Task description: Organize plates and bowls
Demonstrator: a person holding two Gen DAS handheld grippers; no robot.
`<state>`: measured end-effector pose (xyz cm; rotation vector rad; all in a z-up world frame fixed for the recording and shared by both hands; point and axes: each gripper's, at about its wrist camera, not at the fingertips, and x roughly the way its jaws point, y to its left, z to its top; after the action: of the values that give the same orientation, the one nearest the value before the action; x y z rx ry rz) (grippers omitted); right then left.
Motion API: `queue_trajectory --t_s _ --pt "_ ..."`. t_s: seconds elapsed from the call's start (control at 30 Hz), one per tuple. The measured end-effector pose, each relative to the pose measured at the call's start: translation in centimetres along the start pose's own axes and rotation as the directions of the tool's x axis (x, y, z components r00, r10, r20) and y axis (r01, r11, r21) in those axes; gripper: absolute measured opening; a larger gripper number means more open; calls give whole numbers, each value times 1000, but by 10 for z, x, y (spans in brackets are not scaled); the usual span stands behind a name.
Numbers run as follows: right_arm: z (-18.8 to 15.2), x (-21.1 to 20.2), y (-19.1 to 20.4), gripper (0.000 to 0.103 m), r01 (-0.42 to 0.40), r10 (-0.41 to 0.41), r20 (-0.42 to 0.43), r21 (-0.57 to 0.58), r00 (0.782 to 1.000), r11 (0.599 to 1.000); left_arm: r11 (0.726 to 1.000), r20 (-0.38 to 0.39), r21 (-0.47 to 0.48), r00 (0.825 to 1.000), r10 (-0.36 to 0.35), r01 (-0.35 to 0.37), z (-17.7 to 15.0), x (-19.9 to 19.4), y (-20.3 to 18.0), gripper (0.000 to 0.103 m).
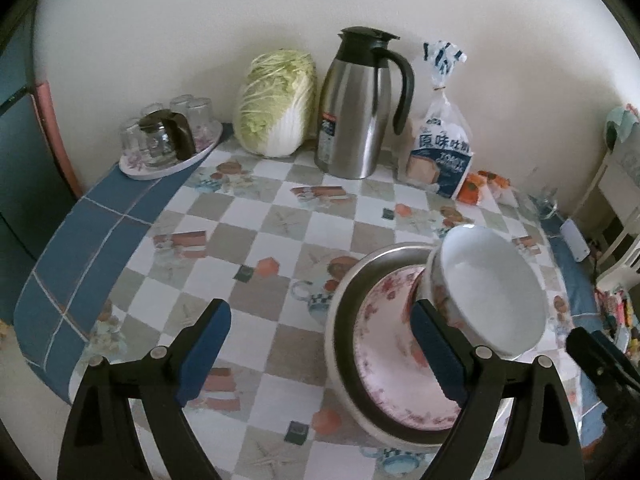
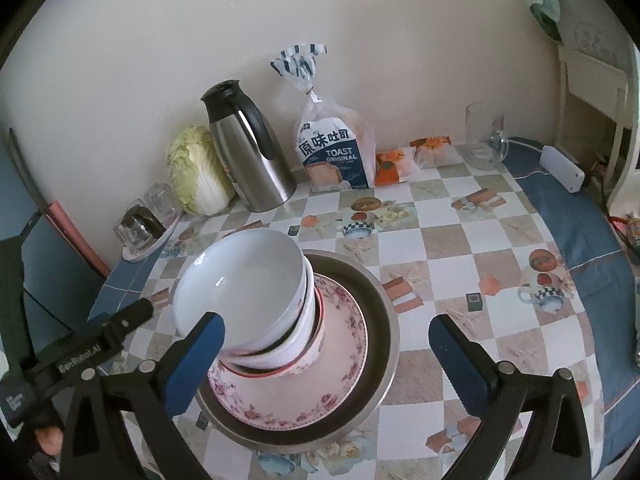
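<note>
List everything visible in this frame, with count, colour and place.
bowls: stack, count unclear, white, on the floral plate
floral plate: one, pink, inside the metal basin
metal basin: one, steel, table front
thermos: one, steel and black, by the wall
cabbage: one, green-white, left of thermos
toast bag: one, blue-white, right of thermos
tray of glasses: one, far left
glass mug: one, clear, far right
left tool: open
right tool: open

Bread bag [image 2: 335, 152] reads "TOAST ORIGINAL"; left claw [image 2: 86, 360] "GenRobot.AI".
</note>
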<state>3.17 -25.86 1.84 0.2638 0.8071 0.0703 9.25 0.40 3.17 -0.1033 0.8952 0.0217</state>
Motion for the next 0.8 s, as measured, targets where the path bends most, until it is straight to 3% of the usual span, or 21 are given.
queue_trajectory --t_s 0.27,0.57,0.8 --pt "-20 -1 -4 103 24 -25 -29 -21 999 999 999 -46 42 998 32 -30 -14 4 4 92" --pt "-41 21 -18 103 73 -76 -141 -21 987 997 992 -148 115 987 67 -50 -37 25 4 92" --pt "-48 25 -23 103 90 -91 -162 -16 982 996 993 -193 110 979 67 -46 -43 38 7 92"
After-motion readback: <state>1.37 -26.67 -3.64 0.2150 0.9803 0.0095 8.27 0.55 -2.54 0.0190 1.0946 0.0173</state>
